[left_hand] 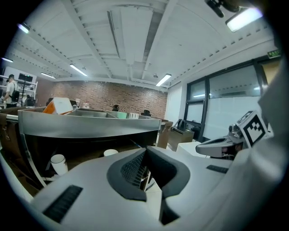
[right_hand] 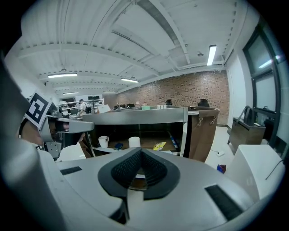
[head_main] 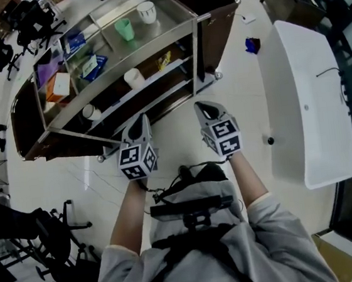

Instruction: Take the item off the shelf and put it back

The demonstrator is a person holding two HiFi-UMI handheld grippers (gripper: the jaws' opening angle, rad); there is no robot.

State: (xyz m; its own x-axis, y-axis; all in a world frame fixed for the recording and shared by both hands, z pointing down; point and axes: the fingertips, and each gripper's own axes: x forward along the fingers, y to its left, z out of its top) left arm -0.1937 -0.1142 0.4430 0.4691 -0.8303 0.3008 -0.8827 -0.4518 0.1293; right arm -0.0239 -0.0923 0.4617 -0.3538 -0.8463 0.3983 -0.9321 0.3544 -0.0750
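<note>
A steel shelf cart [head_main: 156,76] stands ahead of me on the pale floor. Its top tray holds a green cup [head_main: 124,29], a white cup [head_main: 146,11], blue packets and an orange-and-white box [head_main: 58,86]. On the lower shelf are a white cup [head_main: 134,78], a white mug [head_main: 89,111] and a yellow packet [head_main: 164,60]. My left gripper [head_main: 143,118] and right gripper [head_main: 202,106] hover side by side short of the cart's front, both shut and holding nothing. The right gripper view shows the mug [right_hand: 103,141], cup [right_hand: 134,141] and packet [right_hand: 159,145] beyond its jaws.
A long white table [head_main: 304,103] stands to the right. A small blue object [head_main: 252,45] lies on the floor near it. Office chairs [head_main: 24,28] crowd the far left. A brown wooden cabinet [right_hand: 202,131] backs the cart.
</note>
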